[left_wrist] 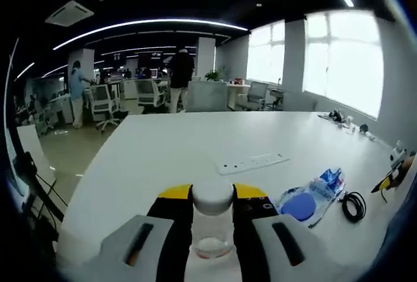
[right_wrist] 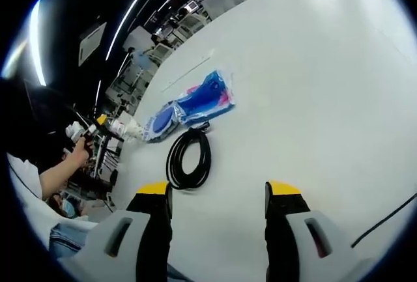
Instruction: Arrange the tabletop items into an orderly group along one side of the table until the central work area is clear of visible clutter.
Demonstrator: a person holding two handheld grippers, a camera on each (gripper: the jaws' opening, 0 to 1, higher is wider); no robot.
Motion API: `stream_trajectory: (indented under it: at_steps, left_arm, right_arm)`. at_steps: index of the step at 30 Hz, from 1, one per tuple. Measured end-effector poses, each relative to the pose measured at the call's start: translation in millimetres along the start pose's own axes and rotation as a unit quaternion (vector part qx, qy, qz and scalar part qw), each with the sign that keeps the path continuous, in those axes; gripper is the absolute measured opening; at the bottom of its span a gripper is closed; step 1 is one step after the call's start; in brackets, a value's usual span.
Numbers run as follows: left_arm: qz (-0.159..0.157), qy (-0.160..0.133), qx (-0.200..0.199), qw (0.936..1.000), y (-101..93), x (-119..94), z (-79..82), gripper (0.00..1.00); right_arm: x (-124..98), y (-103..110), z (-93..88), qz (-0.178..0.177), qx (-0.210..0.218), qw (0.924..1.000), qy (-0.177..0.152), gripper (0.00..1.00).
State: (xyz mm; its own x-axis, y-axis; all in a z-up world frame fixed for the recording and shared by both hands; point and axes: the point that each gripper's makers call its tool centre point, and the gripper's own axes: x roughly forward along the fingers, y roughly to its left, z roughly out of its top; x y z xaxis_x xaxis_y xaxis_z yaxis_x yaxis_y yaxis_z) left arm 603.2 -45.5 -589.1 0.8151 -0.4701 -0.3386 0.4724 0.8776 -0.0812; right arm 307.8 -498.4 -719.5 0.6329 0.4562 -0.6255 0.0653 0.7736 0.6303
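A small clear plastic bottle with a white cap (left_wrist: 212, 220) stood clamped between the jaws of the left hand-held gripper (left_wrist: 212, 211), its base cut off at the view's bottom edge. Beyond it on the white table (left_wrist: 195, 139) lay a white power strip (left_wrist: 253, 162), a blue-and-clear plastic pouch (right_wrist: 190, 105) and a coiled black cable (right_wrist: 189, 159). The right hand-held gripper (right_wrist: 218, 197) hung open and empty just short of that cable. A person's hand (right_wrist: 79, 152) showed at the left, partly hidden.
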Motion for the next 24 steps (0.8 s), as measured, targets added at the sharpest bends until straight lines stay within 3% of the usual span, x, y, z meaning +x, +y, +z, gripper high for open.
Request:
stream_trajectory:
  at_steps: [6,19,24]
  left_arm:
    - [-0.006,0.003,0.005,1.0,-4.2,6.8,0.0,0.21]
    - [-0.01,0.038,0.025,0.9989,-12.7,15.6,-17.2,0.21]
    - [-0.004,0.024,0.021,0.9995,-11.5,9.8,-16.4,0.21]
  right_arm:
    - [-1.2,-3.6,-5.1,-0.003,0.004,1.0,0.0,0.57]
    - [1.1,-6.1,-14.8,-0.005,0.016,0.9998,0.01,0.57]
    - [2.8,-0.2,-11.8,-0.002,0.013,0.9999,0.011,0.57]
